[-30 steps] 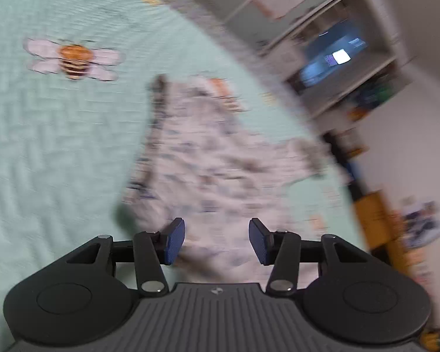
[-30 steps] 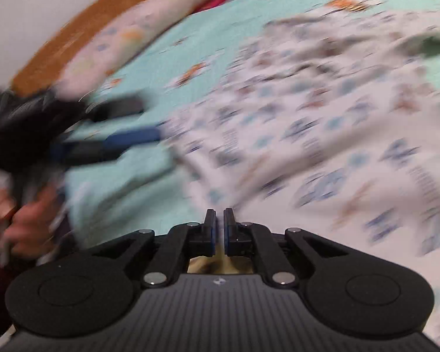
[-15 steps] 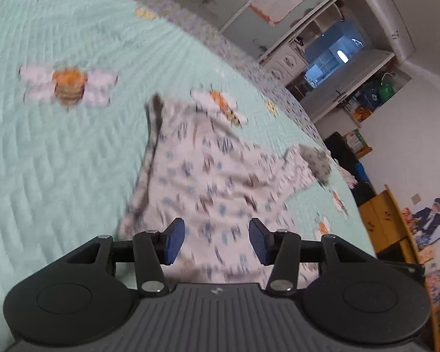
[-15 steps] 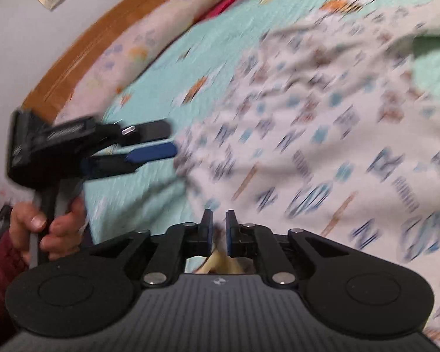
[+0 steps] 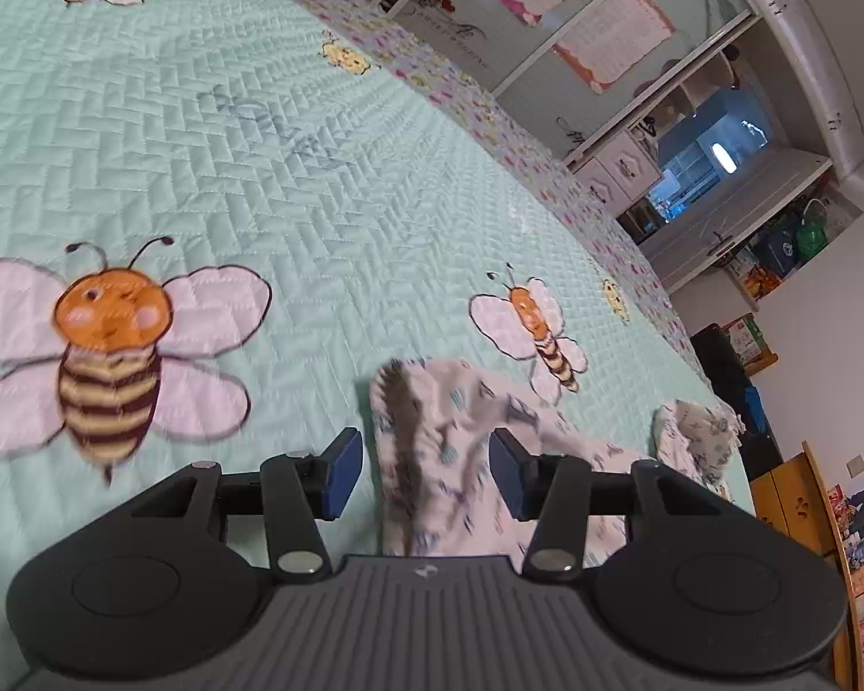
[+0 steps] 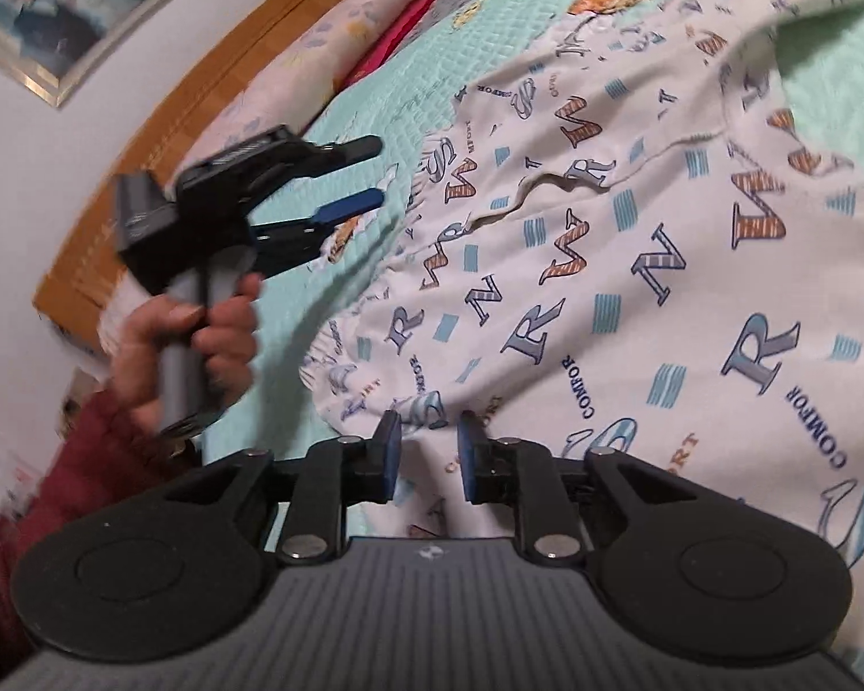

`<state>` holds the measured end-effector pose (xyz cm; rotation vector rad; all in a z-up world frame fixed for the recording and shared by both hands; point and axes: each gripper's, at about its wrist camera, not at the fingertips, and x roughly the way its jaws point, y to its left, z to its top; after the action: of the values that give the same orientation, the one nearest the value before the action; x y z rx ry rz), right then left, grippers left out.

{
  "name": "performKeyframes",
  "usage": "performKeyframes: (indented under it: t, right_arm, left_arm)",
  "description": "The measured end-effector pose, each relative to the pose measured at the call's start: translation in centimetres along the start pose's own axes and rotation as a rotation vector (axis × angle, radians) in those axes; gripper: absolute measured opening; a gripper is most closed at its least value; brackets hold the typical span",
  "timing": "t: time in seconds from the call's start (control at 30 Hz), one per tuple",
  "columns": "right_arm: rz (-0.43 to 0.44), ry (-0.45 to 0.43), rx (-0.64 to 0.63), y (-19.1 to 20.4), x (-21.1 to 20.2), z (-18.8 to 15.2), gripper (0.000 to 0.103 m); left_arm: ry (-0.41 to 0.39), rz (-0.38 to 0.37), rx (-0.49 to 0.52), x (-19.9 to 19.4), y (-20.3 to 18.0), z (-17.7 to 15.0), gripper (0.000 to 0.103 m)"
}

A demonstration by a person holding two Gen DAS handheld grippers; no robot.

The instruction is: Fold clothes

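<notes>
Since a second ago your left gripper [image 5: 426, 472] has swept across the bed toward one end of the garment [image 5: 449, 460], and your right gripper [image 6: 423, 455] has just been opening its jaws, with cloth lying between them.

From the left wrist, you see a narrow, bunched end of the garment, with a grey band along it, lying between your spread jaws. Neither pad presses on it, so this gripper is released and holds nothing. A second crumpled end [image 5: 697, 426] lies off to the right, apart from the jaws. The garment rests on the green bedspread [image 5: 259, 144], close below a stitched bee [image 5: 538, 334].

From the right wrist, you see the letter-printed garment [image 6: 633, 265] spread wide but rumpled over the bedspread [image 6: 432, 75], its near edge running under and between your partly open jaws. The pads stand a little off the cloth, so you appear to have let go. Your other gripper [image 6: 340, 184] hovers over the bedspread beside the garment's left edge, gripped by your hand [image 6: 201, 340].

Folding looks barely begun: no neat crease shows, and the cloth lies loose. You likely have to smooth it and make every fold yet.
</notes>
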<state>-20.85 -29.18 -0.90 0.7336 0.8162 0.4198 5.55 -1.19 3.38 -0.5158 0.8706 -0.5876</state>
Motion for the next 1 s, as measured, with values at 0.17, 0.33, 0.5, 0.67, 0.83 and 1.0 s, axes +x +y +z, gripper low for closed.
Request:
performKeyframes:
  t: [0.17, 0.33, 0.5, 0.67, 0.83, 1.0]
  right_arm:
    - [-0.002, 0.008, -0.004, 0.0, 0.1, 0.0, 0.025]
    - [0.009, 0.009, 0.015, 0.5, -0.1, 0.2, 0.025]
    - [0.016, 0.017, 0.014, 0.9, -0.2, 0.8, 0.026]
    - [0.017, 0.019, -0.029, 1.7, 0.0, 1.3, 0.026]
    - [0.002, 0.038, -0.138, 3.2, 0.9, 1.5, 0.027]
    - [0.002, 0.04, -0.168, 3.7, 1.5, 1.7, 0.027]
  left_arm:
    - [0.016, -0.029, 0.018, 1.1, 0.3, 0.7, 0.051]
    - [0.055, -0.053, 0.04, 2.1, 0.4, 0.9, 0.05]
    - [0.099, -0.06, 0.079, 3.2, 0.3, 0.9, 0.045]
    - [0.123, -0.054, 0.156, 3.7, -0.1, 1.3, 0.018]
    - [0.082, -0.053, 0.162, 3.7, -0.2, 2.2, 0.004]
    - [0.093, -0.068, 0.144, 4.2, -0.3, 2.6, 0.004]
